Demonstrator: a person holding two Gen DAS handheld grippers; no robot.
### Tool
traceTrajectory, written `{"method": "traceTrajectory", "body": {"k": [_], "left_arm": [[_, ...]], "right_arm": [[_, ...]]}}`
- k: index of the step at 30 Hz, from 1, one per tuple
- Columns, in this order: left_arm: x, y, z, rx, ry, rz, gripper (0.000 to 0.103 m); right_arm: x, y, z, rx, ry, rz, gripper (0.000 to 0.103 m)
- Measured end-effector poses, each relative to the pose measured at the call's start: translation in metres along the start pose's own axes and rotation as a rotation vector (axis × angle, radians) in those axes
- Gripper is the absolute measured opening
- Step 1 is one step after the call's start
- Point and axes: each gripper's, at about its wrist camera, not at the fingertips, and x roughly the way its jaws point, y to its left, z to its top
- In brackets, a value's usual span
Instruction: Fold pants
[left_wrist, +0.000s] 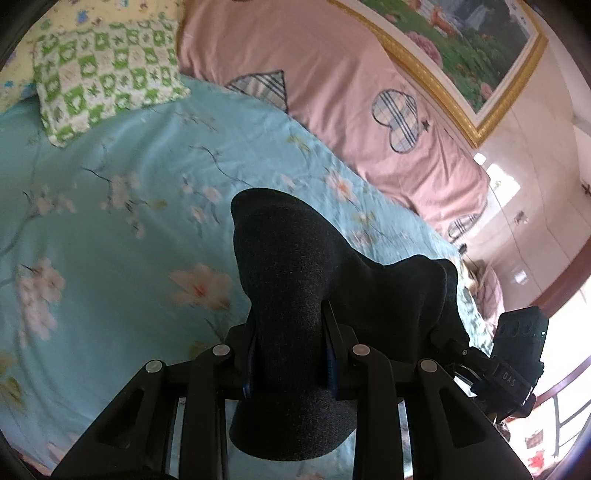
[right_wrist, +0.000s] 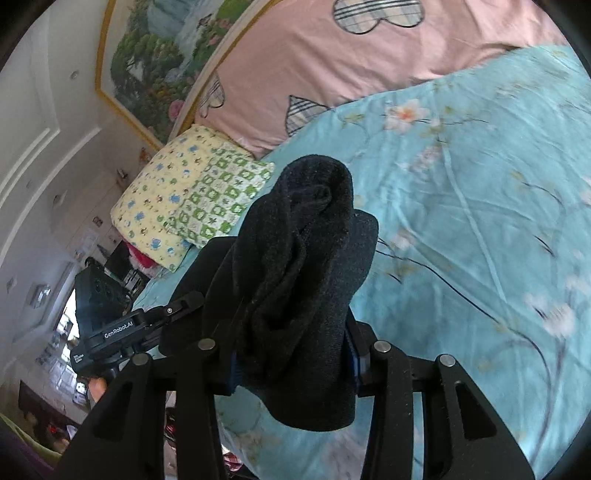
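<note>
The black knit pants (left_wrist: 295, 251) hang bunched over the teal floral bedsheet (left_wrist: 110, 221). My left gripper (left_wrist: 291, 336) is shut on a thick fold of them, and the cloth bulges above and below its jaws. To the right the cloth stretches toward the right gripper's housing (left_wrist: 517, 354). In the right wrist view my right gripper (right_wrist: 295, 339) is shut on another rolled bunch of the pants (right_wrist: 306, 240). The left gripper's housing (right_wrist: 107, 328) sits at the left, with black cloth running to it. All the fingertips are hidden by fabric.
A pink quilt (left_wrist: 351, 81) lies along the far side of the bed. A green-checked pillow (left_wrist: 103, 74) rests on a yellow patterned one (right_wrist: 159, 206). A gold-framed picture (left_wrist: 461, 48) hangs on the wall. The bed's edge and room clutter (right_wrist: 55, 387) show at the lower left.
</note>
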Motion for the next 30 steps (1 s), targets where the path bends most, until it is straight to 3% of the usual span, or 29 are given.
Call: {"method": "traceTrajectory", "body": {"k": [17,30], "left_arm": [[-0.014,0.049,0.051,-0.041,-0.095,0.137,0.028],[0.020,0.081,0.069,-0.072,-0.085,0.193,0.028]], "right_arm": [[0.097,0.031,0.055,-0.115,0.092,0.094,0.044],[0.152,0.021,0.076,-0.134,0.134,0.099,0.045]]}}
